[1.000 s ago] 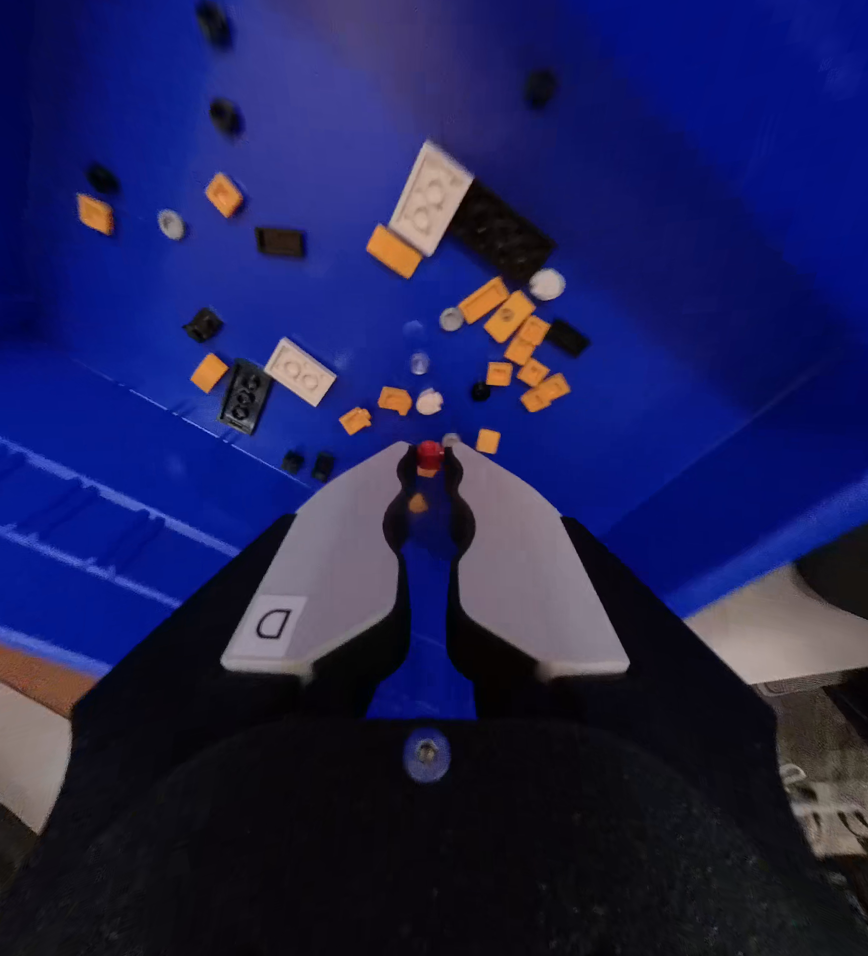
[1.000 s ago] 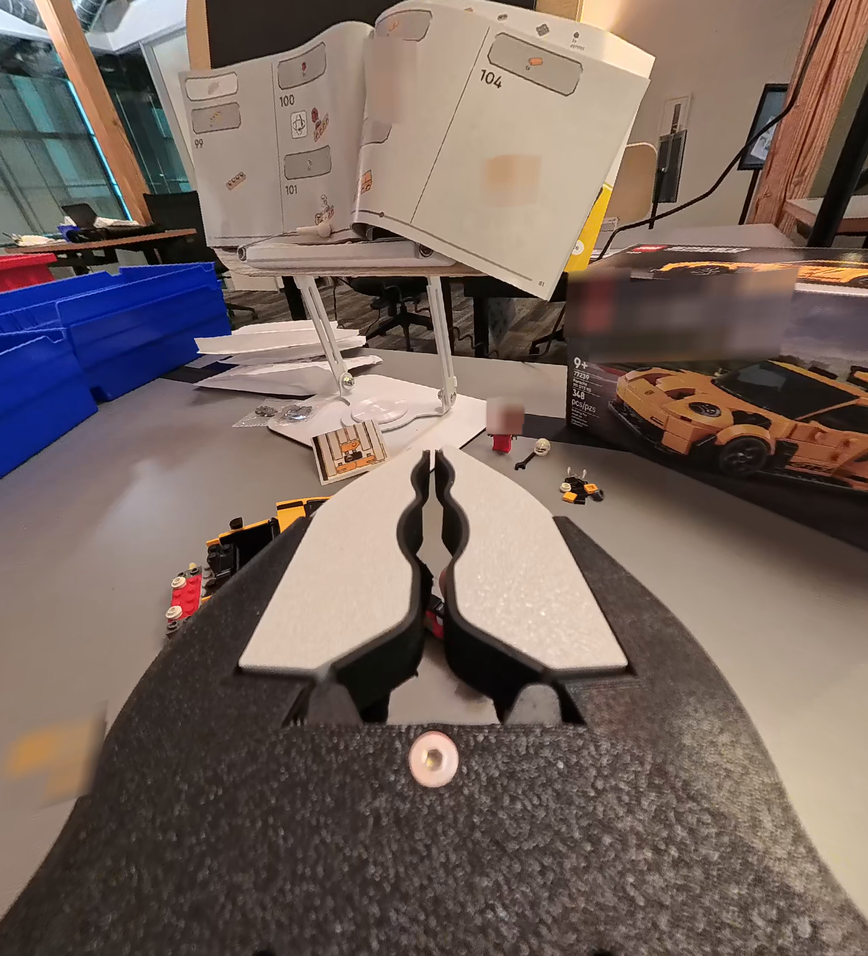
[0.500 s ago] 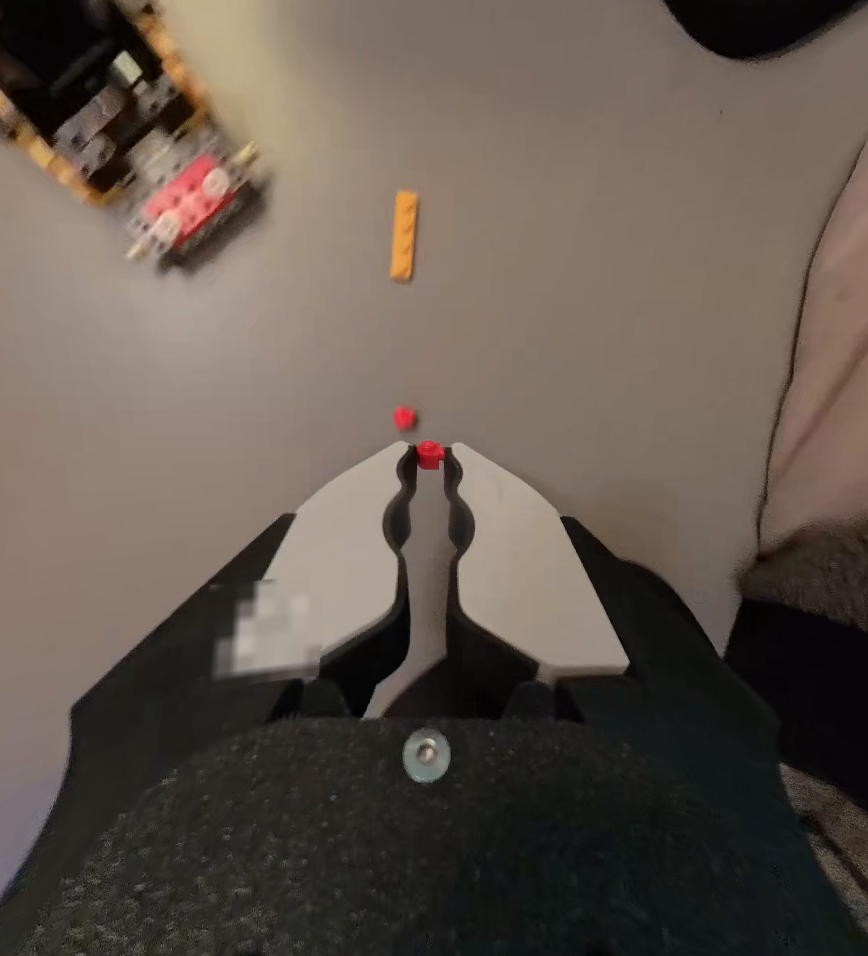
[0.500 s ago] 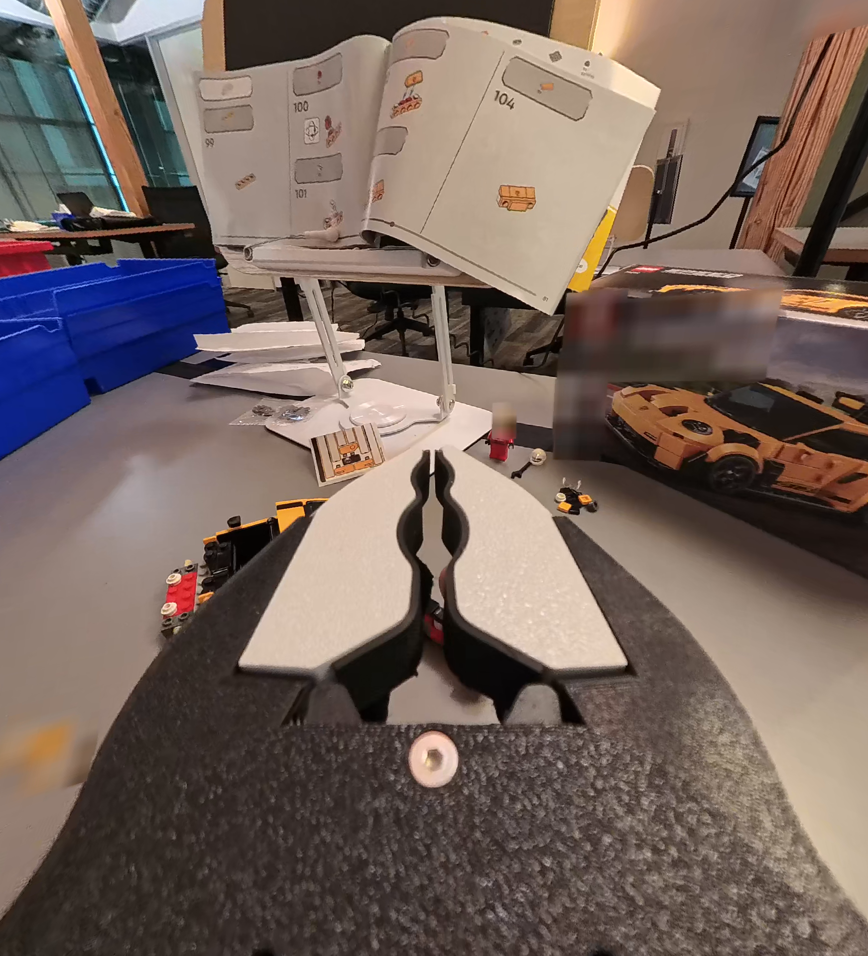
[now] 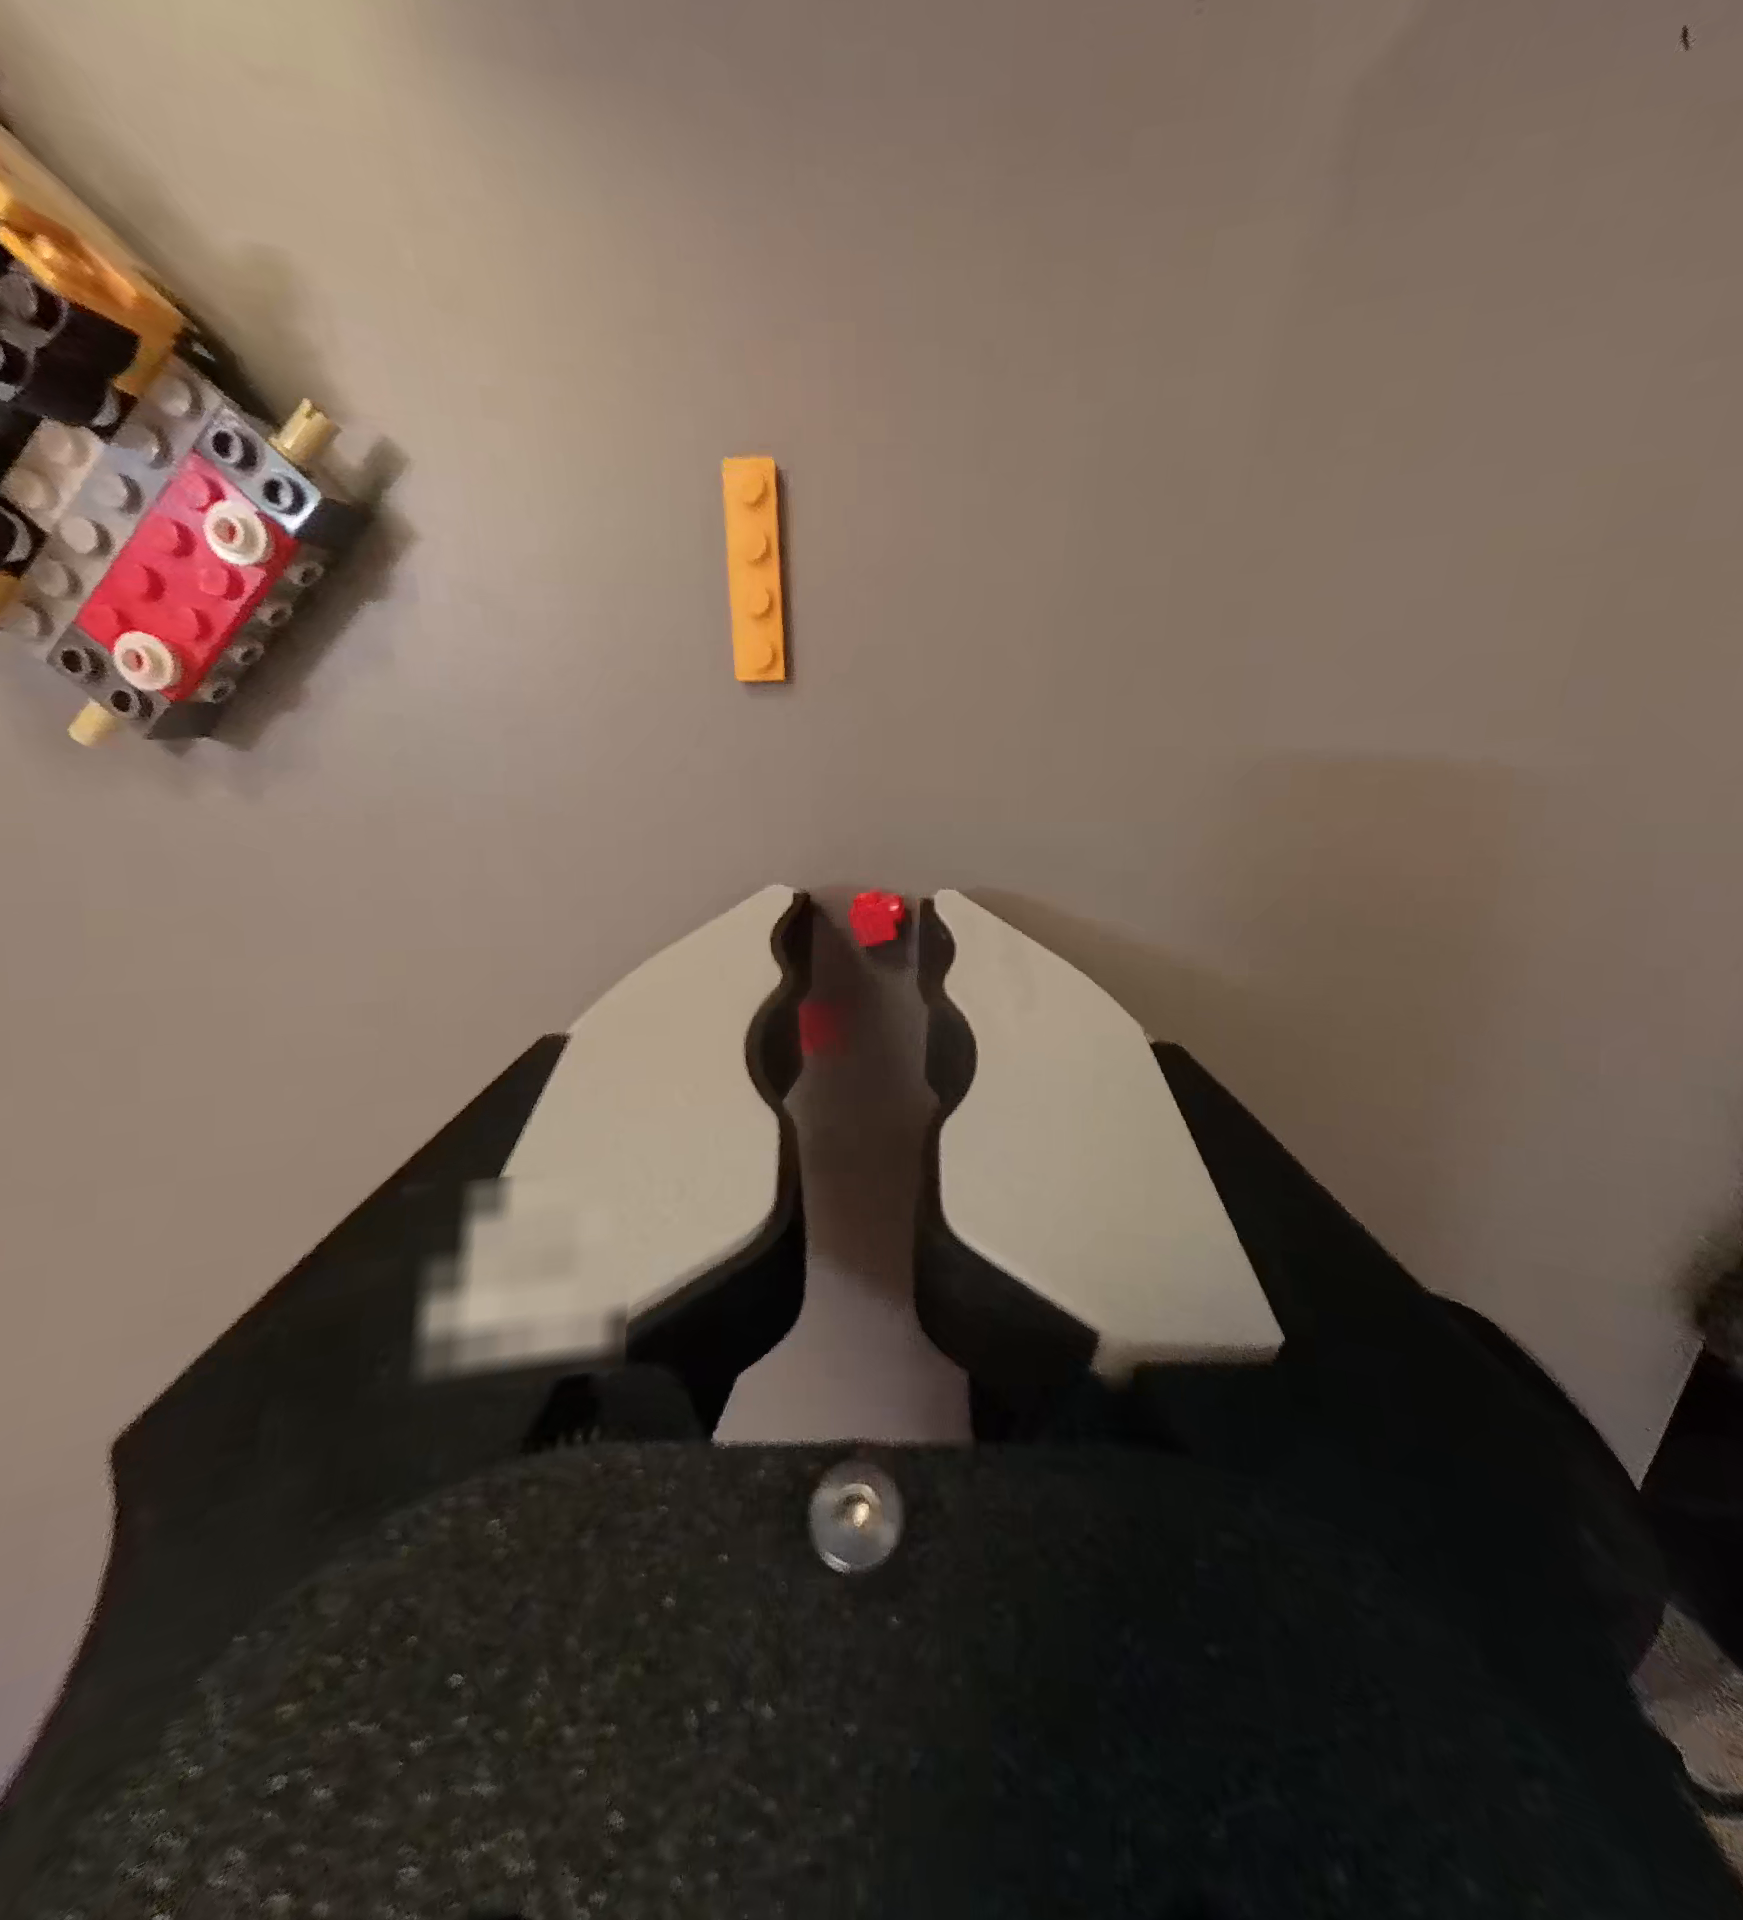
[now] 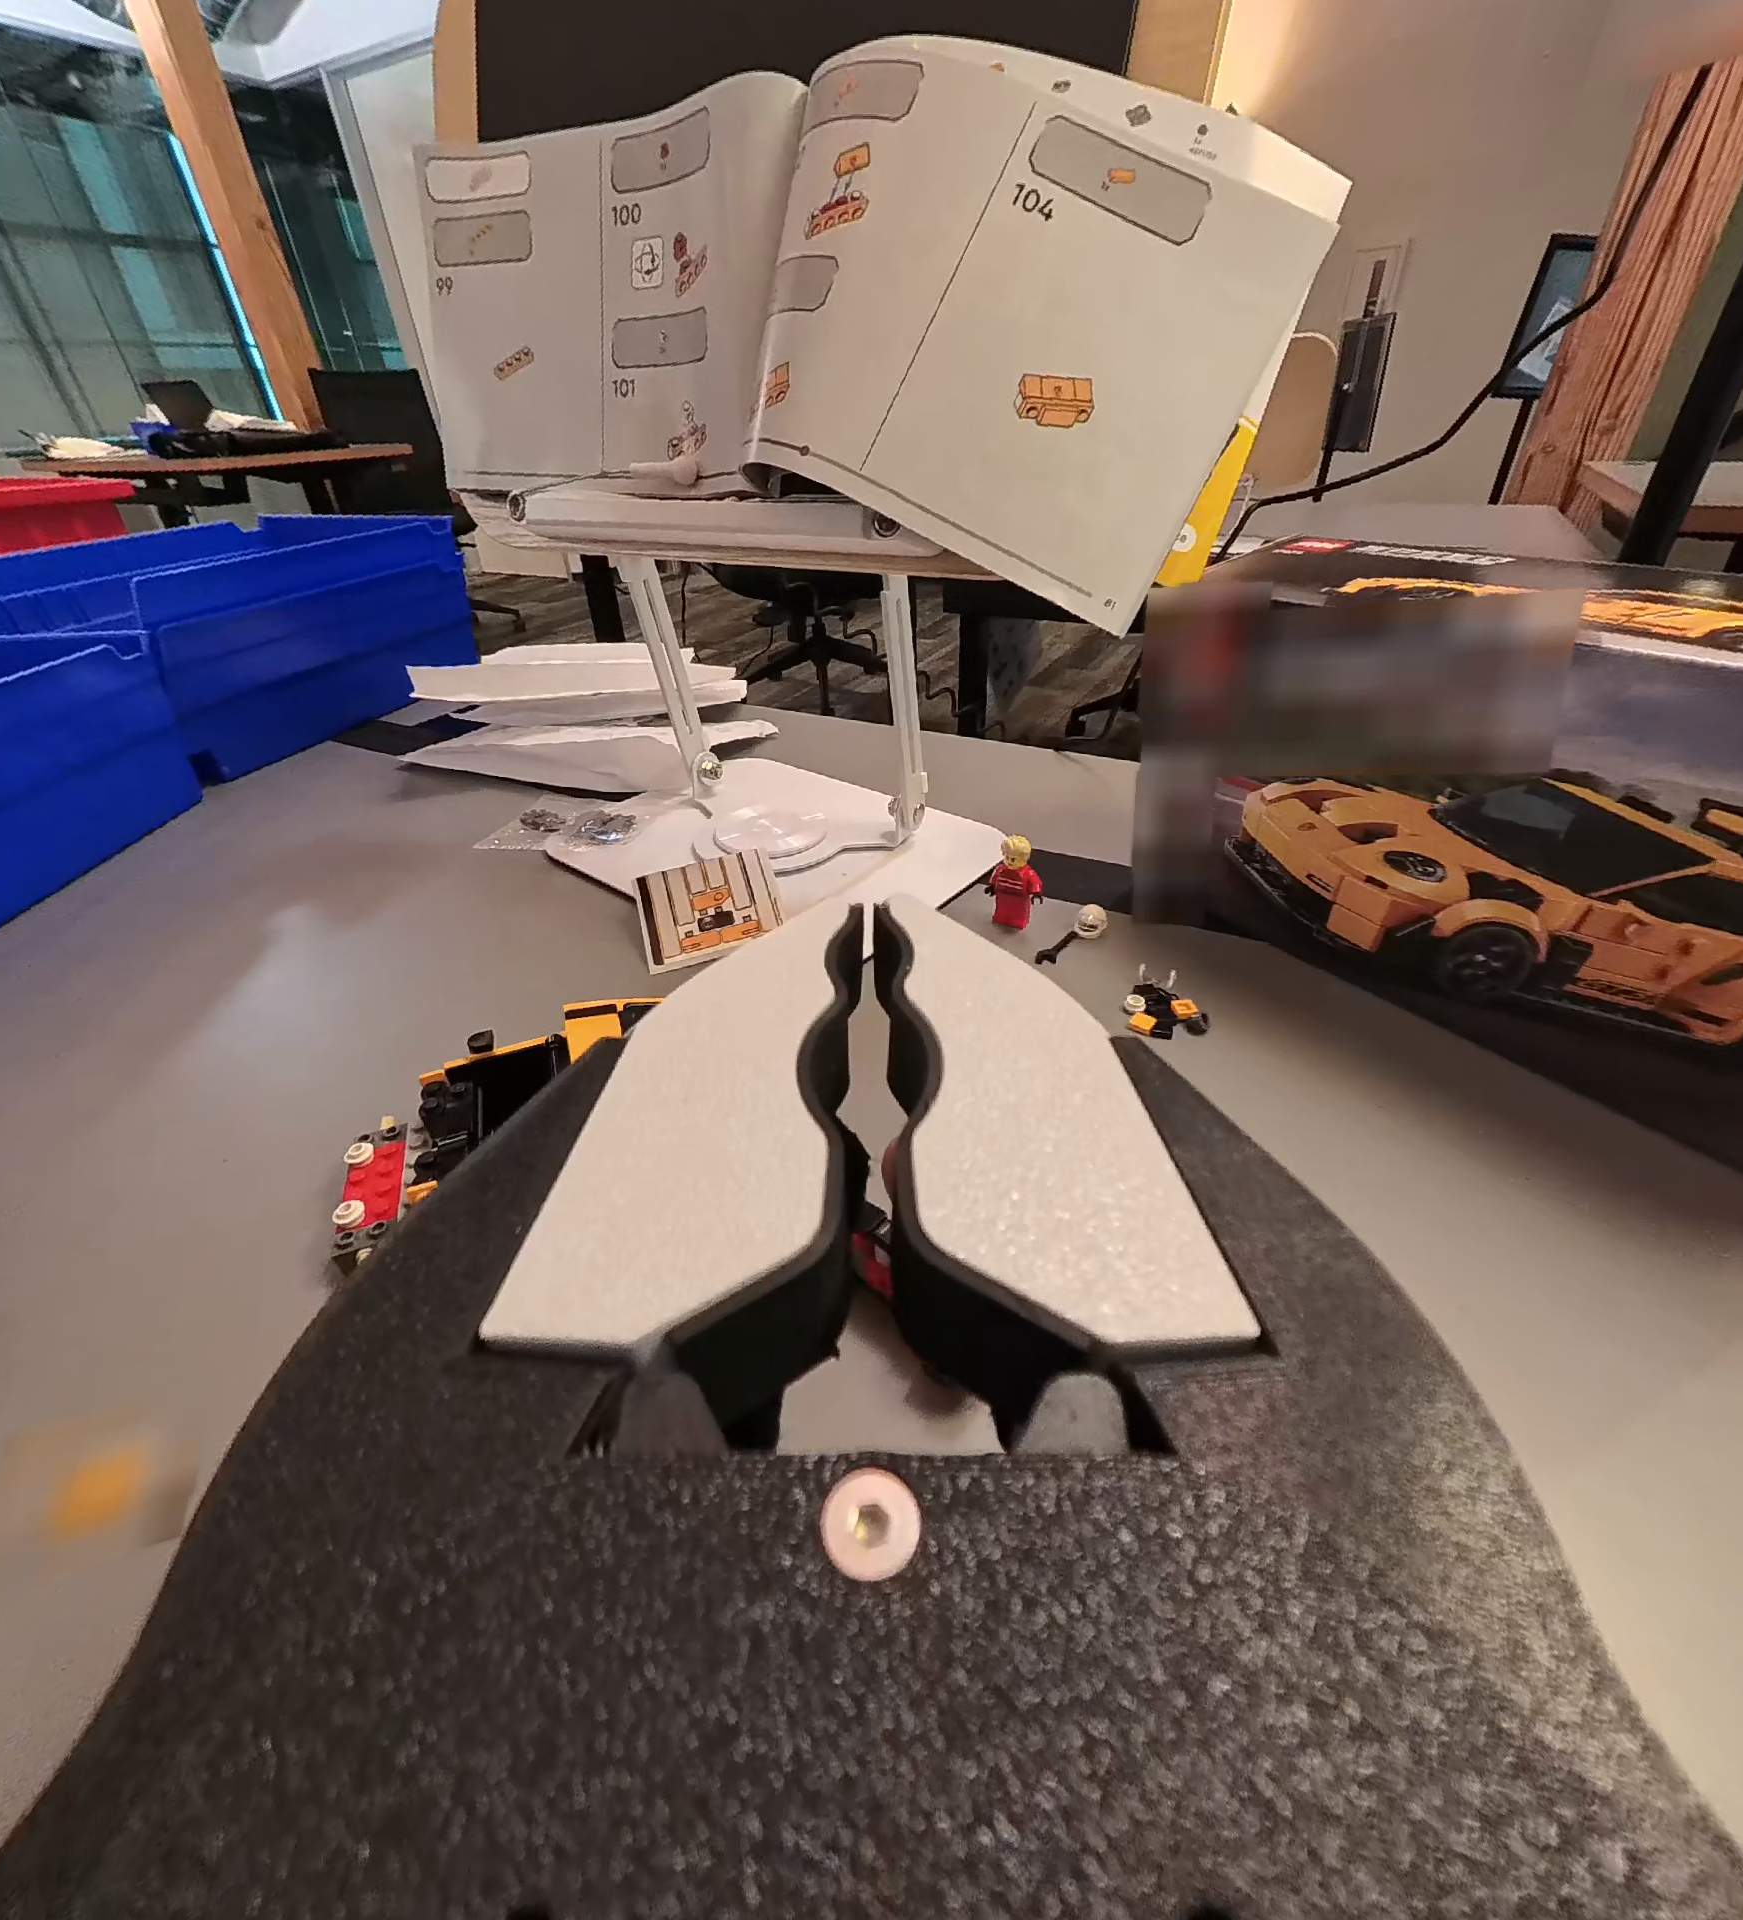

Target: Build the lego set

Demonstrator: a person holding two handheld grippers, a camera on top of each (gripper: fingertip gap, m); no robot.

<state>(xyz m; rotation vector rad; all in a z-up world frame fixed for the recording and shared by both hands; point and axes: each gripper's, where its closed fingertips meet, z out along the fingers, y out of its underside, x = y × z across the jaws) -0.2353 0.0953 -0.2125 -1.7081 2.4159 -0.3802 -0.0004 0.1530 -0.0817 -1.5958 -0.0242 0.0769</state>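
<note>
In the left wrist view my left gripper (image 5: 865, 904) is open, low over the grey table (image 5: 1262, 416). A small red piece (image 5: 875, 918) lies between its fingertips, loose. A second red piece (image 5: 820, 1029), blurred, shows further back in the gap. An orange 1x4 plate (image 5: 755, 569) lies just ahead. The part-built car (image 5: 150, 540), black and orange with a red plate on its end, sits at the upper left. My right gripper (image 6: 869, 912) is shut, hovering over the car (image 6: 493, 1091). Something red and black (image 6: 872, 1247) shows through its gap; I cannot tell if it is held.
An open instruction booklet (image 6: 846, 312) on a white stand is at the back. The set's box (image 6: 1469, 883) is on the right and blue bins (image 6: 119, 665) on the left. A minifigure (image 6: 1014, 883), a sticker sheet (image 6: 706, 904) and a small black-orange sub-assembly (image 6: 1163, 1013) lie ahead. The tips of one gripper are about 25 centimetres away from the tips of the other. The orange 1x4 plate (image 5: 755, 569) is about 5 centimetres from my left fingertips and 20 centimetres from my right.
My left gripper carried the small red piece from the blue bin to the table, lowered beside another red piece, and opened, letting it go. The right gripper barely moved.
</note>
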